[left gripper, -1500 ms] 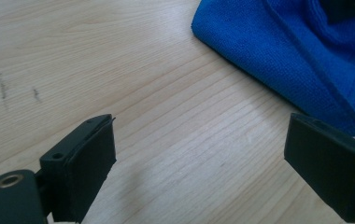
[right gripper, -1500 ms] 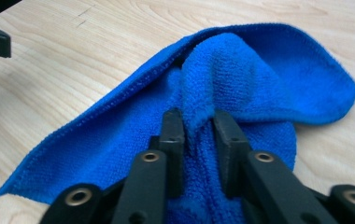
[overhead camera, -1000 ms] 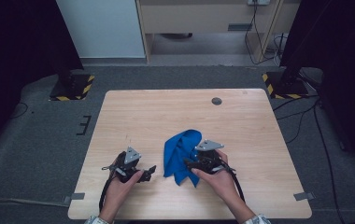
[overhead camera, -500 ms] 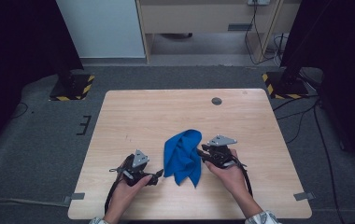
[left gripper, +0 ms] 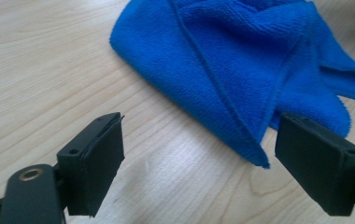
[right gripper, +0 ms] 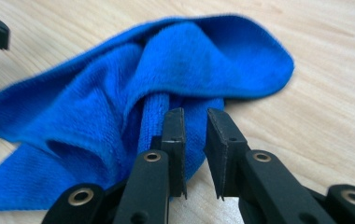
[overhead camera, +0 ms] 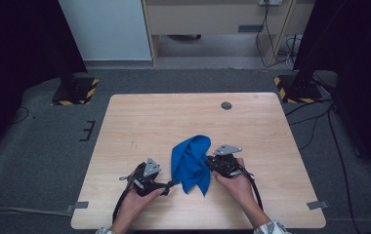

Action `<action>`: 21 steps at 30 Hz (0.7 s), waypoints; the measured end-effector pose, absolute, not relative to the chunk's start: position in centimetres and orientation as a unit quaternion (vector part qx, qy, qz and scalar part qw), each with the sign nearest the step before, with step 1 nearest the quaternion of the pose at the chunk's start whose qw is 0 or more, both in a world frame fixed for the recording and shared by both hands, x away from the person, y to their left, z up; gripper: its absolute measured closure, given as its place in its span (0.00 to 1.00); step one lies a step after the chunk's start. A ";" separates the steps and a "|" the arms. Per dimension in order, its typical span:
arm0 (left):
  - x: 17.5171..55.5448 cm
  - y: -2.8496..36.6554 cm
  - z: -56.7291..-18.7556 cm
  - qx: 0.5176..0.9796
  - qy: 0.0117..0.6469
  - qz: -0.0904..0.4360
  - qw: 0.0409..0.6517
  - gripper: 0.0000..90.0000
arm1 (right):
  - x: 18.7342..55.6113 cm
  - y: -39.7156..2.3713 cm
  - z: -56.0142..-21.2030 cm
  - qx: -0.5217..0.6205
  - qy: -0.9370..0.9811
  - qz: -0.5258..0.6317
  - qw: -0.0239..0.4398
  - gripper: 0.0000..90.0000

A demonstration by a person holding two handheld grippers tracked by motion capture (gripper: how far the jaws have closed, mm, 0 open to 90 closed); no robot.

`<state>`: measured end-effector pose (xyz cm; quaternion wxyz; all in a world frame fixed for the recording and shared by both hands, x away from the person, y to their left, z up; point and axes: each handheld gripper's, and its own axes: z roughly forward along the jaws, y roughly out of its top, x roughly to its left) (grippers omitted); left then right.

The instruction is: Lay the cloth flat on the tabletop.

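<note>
A crumpled blue cloth (overhead camera: 191, 163) lies on the wooden table (overhead camera: 174, 117), near its front edge. My left gripper (overhead camera: 170, 184) is low at the cloth's left side, its jaws pointing right. In the left gripper view it (left gripper: 199, 158) stands wide open, with a pointed corner of the cloth (left gripper: 241, 60) on the table just ahead of the gap. My right gripper (overhead camera: 209, 165) is against the cloth's right side. In the right gripper view it (right gripper: 196, 140) has a narrow gap, with the bunched cloth (right gripper: 166, 70) pressed against its left jaw and nothing visibly pinched.
A small dark round grommet (overhead camera: 226, 105) sits near the table's far edge. Bare wood stretches behind and to both sides of the cloth. Grey carpet, black stands with yellow-striped bases (overhead camera: 73, 92) and cables surround the table.
My left gripper has slid right, up to the cloth's lower corner. The right gripper has shifted slightly right and the cloth has bunched up taller beside it.
</note>
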<state>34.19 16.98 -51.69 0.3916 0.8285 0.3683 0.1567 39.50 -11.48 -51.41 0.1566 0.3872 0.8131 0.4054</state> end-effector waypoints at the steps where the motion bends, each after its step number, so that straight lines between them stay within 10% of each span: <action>1: 34.1 16.9 -51.7 0.831 0.367 0.154 0.390 0.18 | 39.5 -11.4 -51.6 0.388 0.816 0.399 0.157 0.86; 21: 35.5 18.5 -52.7 0.836 0.389 0.148 0.357 0.57 | 37.8 -10.6 -51.2 0.380 0.838 0.374 0.114 0.76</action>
